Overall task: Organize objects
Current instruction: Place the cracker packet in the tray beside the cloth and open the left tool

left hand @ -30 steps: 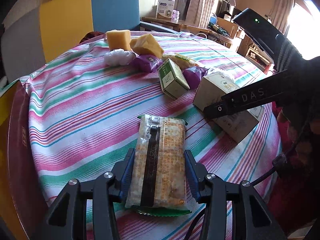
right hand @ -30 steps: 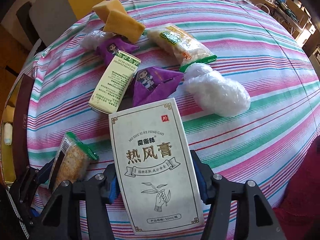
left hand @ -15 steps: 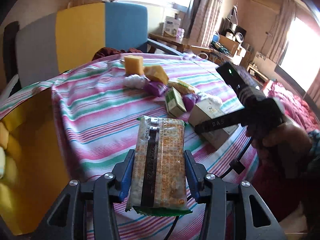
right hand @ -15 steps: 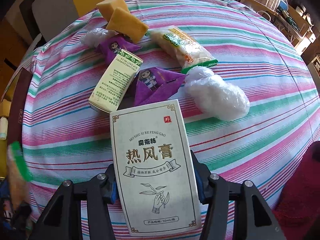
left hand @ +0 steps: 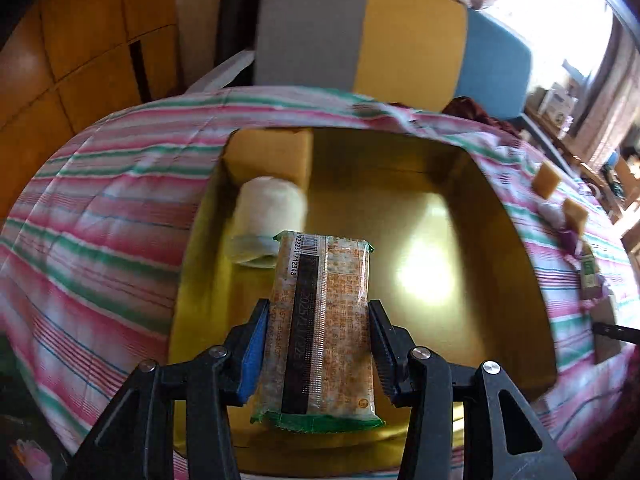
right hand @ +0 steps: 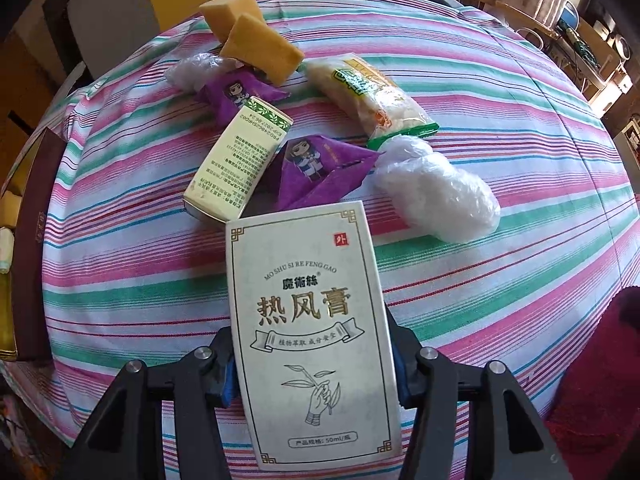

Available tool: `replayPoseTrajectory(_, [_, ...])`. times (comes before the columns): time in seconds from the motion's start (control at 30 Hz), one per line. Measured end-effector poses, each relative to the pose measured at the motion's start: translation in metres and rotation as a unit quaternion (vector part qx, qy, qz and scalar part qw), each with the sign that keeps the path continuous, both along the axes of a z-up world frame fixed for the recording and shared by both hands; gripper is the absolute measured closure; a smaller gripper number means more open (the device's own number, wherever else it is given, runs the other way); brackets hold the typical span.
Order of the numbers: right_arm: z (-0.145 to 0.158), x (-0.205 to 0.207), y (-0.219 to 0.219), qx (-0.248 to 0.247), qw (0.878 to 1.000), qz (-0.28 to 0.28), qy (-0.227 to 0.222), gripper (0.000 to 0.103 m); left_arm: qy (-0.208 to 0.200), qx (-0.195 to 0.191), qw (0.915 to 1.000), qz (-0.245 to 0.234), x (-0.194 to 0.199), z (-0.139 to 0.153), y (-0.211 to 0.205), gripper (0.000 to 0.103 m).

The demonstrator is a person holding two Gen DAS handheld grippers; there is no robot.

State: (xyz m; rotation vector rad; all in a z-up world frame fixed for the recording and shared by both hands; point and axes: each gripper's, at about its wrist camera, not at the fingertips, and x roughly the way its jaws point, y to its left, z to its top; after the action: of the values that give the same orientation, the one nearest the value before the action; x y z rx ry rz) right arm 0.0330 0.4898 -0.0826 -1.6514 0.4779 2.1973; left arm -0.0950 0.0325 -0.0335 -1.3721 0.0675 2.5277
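My left gripper (left hand: 318, 316) is shut on a cracker packet (left hand: 320, 300) with a dark strip and green ends. It hangs above a gold-lined box (left hand: 500, 208), which holds a yellow sponge block (left hand: 268, 152) and a white roll (left hand: 268, 212) in its far left corner. My right gripper (right hand: 310, 344) is shut on a white carton (right hand: 308, 312) with gold Chinese lettering, its pads pressing both long sides, just over the striped tablecloth (right hand: 500, 120).
Beyond the white carton lie a green-and-cream small carton (right hand: 240, 160), two purple sachets (right hand: 320, 168), a clear plastic bundle (right hand: 436, 196), a green-ended snack packet (right hand: 368, 96) and two yellow sponge blocks (right hand: 260, 44). A grey, yellow and blue chair back (left hand: 360, 32) stands behind the table.
My left gripper has swung left with the cracker packet, from over the tablecloth to above the gold-lined box. The right gripper has stayed in place on the white carton.
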Motion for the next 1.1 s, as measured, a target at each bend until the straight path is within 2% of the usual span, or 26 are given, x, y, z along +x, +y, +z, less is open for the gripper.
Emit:
replayPoseTrajectory(0.27, [0.001, 0.006, 0.003, 0.0, 1.0, 0.0, 0.0, 0.047, -0.018, -0.033, 0.9987, 0.035, -0.005, -0.028, -0.007, 0.055])
replayPoseTrajectory(0.5, [0.001, 0.009, 0.007, 0.0, 1.0, 0.0, 0.0, 0.047, -0.012, -0.05, 0.9982, 0.032, 0.006, -0.031, -0.01, 0.053])
replayPoseTrajectory(0.63, [0.002, 0.011, 0.01, 0.0, 1.0, 0.001, 0.0, 0.047, -0.003, -0.053, 0.9978, 0.039, 0.013, -0.028, -0.014, 0.047])
replayPoseTrajectory(0.77, [0.002, 0.011, 0.01, 0.001, 1.0, 0.001, 0.0, 0.047, 0.012, -0.057, 0.9975, 0.041, 0.02, -0.021, -0.017, 0.046])
replayPoseTrajectory(1.1, [0.006, 0.008, 0.001, 0.016, 1.0, 0.015, -0.005, 0.049, 0.072, -0.027, 0.9957, 0.052, 0.052, 0.006, -0.015, 0.042])
